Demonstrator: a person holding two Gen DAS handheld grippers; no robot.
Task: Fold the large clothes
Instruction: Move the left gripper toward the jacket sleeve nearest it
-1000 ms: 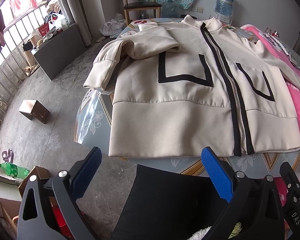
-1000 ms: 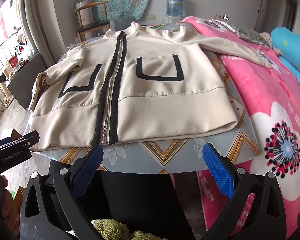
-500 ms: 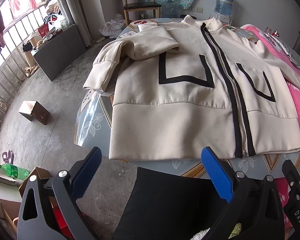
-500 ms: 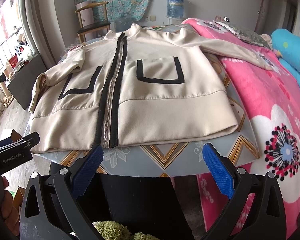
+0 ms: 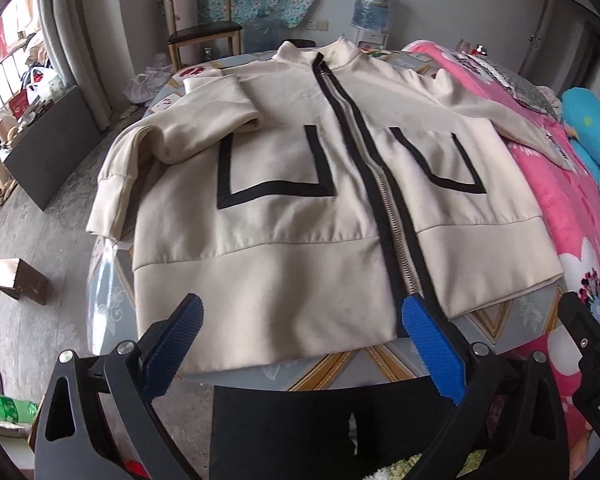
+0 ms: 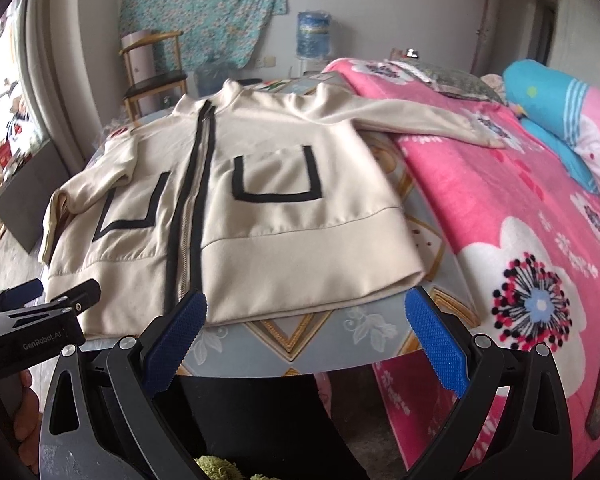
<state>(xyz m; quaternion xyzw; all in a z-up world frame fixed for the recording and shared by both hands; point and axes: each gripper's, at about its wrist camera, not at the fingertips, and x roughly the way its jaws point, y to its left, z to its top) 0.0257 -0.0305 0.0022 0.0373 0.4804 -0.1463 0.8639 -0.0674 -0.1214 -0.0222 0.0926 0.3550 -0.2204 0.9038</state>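
- Nearest the cameras, left gripper (image 5: pixel 300 344) and right gripper (image 6: pixel 302 340) hang spread wide, empty, short of the hem.
- Beyond, jacket (image 5: pixel 300 216) lies zipped, face up on the table (image 6: pixel 300 340).
- Farther off, right sleeve (image 6: pixel 420 120) trails onto the bed (image 6: pixel 520 208); best fold it inward first, flat.

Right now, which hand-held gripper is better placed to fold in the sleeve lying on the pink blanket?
Probably the right hand-held gripper: the long sleeve stretches over the pink blanket on its side. The left hand-held gripper faces the jacket's other half.
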